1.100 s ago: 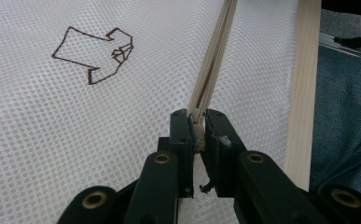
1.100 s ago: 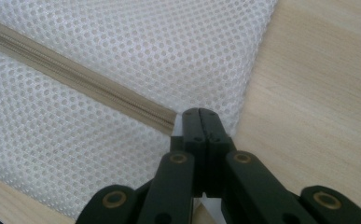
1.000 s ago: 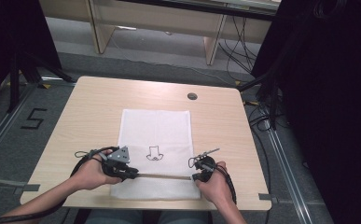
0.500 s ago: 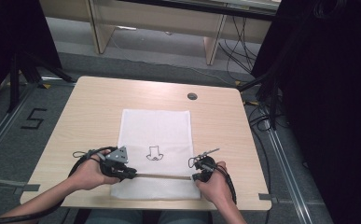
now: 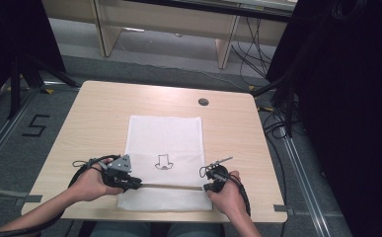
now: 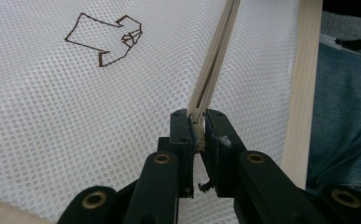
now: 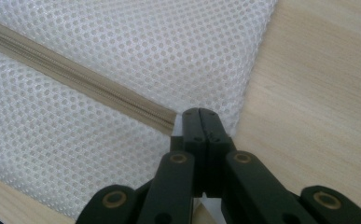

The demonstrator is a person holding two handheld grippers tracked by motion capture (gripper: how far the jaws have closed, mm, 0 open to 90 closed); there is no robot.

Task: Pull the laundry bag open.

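White mesh laundry bag (image 5: 165,148) lay flat on the pale wooden counter (image 5: 95,113), near its front edge. My left hand-held gripper (image 6: 197,128) pinched the beige zipper (image 6: 215,60), likely its pull; my right hand-held gripper (image 7: 200,122) clamped the bag's end, I judged to anchor it.

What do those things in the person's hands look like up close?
Each tool is black: two flat jaws on hinged links with brass-coloured pivot rivets. The left tool carries a grey three-cornered plate on top, and a black cable loops back from it. The right tool is smaller-looking, with a thin rod sticking out and a black cable along the wrist. The forearms are bare, with no sleeves showing.
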